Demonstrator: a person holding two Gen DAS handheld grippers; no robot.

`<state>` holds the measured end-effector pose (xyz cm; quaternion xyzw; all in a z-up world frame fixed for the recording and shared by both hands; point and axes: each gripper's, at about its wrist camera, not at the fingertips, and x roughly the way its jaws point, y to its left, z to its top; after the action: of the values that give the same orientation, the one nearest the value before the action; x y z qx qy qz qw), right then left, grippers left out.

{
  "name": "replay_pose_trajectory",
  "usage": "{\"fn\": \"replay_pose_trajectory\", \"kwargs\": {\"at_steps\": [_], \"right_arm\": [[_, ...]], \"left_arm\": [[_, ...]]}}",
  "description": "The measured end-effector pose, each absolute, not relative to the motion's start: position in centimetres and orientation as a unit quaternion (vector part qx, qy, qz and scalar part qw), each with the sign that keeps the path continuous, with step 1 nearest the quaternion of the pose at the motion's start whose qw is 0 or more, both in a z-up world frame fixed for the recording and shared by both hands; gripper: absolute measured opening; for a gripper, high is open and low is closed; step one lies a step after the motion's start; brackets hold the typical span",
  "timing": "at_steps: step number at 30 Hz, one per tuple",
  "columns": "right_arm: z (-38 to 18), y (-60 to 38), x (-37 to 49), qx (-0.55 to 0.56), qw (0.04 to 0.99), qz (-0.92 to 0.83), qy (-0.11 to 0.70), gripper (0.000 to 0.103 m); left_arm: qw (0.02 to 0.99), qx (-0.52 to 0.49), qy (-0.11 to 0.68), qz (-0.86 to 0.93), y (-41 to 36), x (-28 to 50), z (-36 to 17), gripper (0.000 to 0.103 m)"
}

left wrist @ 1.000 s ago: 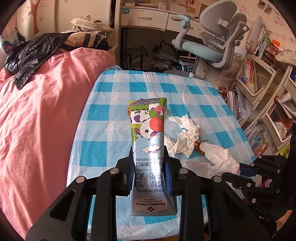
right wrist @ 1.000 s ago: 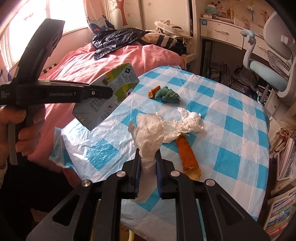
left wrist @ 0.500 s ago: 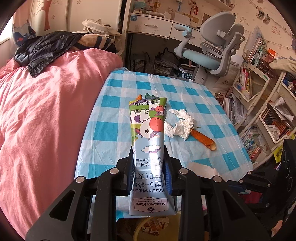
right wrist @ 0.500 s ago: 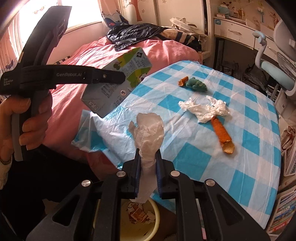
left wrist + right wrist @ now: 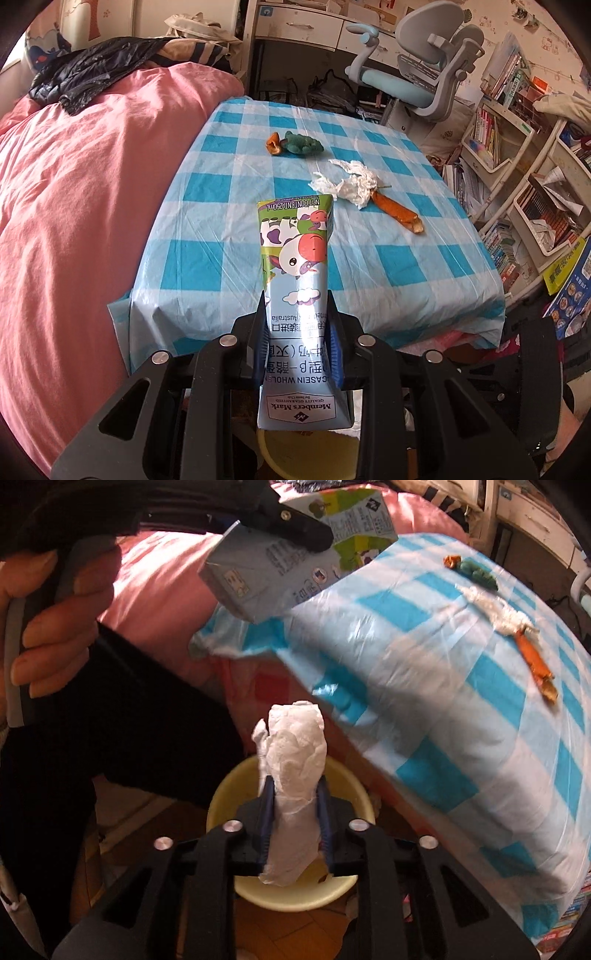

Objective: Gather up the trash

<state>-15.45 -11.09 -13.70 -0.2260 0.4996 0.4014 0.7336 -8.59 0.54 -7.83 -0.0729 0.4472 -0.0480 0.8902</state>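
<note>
Bed [image 5: 85, 192]: pink cover, just beside the table's left edge.
Table [image 5: 236, 177]: blue-and-white checked plastic cloth; its near edge overhangs the bin.
Bin [image 5: 236, 786]: yellow, round, open-topped, on the floor under the table's near edge; seen straight below the right gripper, and a yellow rim also shows under the left gripper.
Milk carton [image 5: 295, 280]: clamped at its lower half in the left gripper [image 5: 298, 328]; long axis runs along the fingers, printed top end toward the camera, base end out over the table edge.
Wad of tissue [image 5: 291, 775]: stands between the fingers of the right gripper [image 5: 293, 812], long axis along them, free end pointing forward and down at the bin mouth.
Right gripper, state: jaws opening; the wad sits between the pads, and they no longer seem to pinch it.
Left gripper, state: clenched on the carton, both blue pads pressed flat against its sides.
Left on the table: a second tissue [image 5: 351, 182] touching an orange peel [image 5: 399, 212]; farther back a green lump [image 5: 303, 144] beside a small orange scrap [image 5: 274, 144].
Step in hand (judgement): dropping the wad. Keep the gripper centred over the bin and open fully; soft paper may cling to a pad, so a slight shake may help.
Carton, next (judgement): tip it end-down over the rim before letting go.
</note>
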Motion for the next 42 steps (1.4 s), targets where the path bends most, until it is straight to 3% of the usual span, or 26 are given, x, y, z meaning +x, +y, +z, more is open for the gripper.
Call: {"fn": "replay_pose_trajectory", "kwargs": {"at_steps": [5, 14, 15, 19, 27, 42], "right_arm": [[-13.3, -13.1, -14.4, -0.216, 0.761, 0.359, 0.495, 0.049], [-9.1, -16.2, -11.8, -0.177, 0.839, 0.282, 0.43, 0.06], [-8.4, -16.3, -11.4, -0.176, 0.847, 0.278, 0.418, 0.061], [-6.5, -15.8, -10.7, -0.204, 0.855, 0.285, 0.382, 0.068], [-6.8, -16.3, -9.6, -0.191, 0.859, 0.286, 0.379, 0.073], [-7.5, -16.5, -10.1, -0.209, 0.855, 0.264, 0.394, 0.081]], "left_arm": [[0.878, -0.064, 0.472, -0.051, -0.5, -10.1, -9.5, 0.026], [0.837, -0.029, 0.535, -0.108, -3.7, -12.6, -12.6, 0.027], [0.837, -0.017, 0.536, -0.112, -4.2, -12.8, -12.7, 0.03], [0.855, 0.012, 0.511, -0.088, -4.5, -13.1, -11.7, 0.061], [0.891, -0.039, 0.452, 0.002, -0.9, -12.0, -9.3, 0.084], [0.905, -0.06, 0.416, 0.059, 0.5, -11.4, -8.8, 0.094]]}}
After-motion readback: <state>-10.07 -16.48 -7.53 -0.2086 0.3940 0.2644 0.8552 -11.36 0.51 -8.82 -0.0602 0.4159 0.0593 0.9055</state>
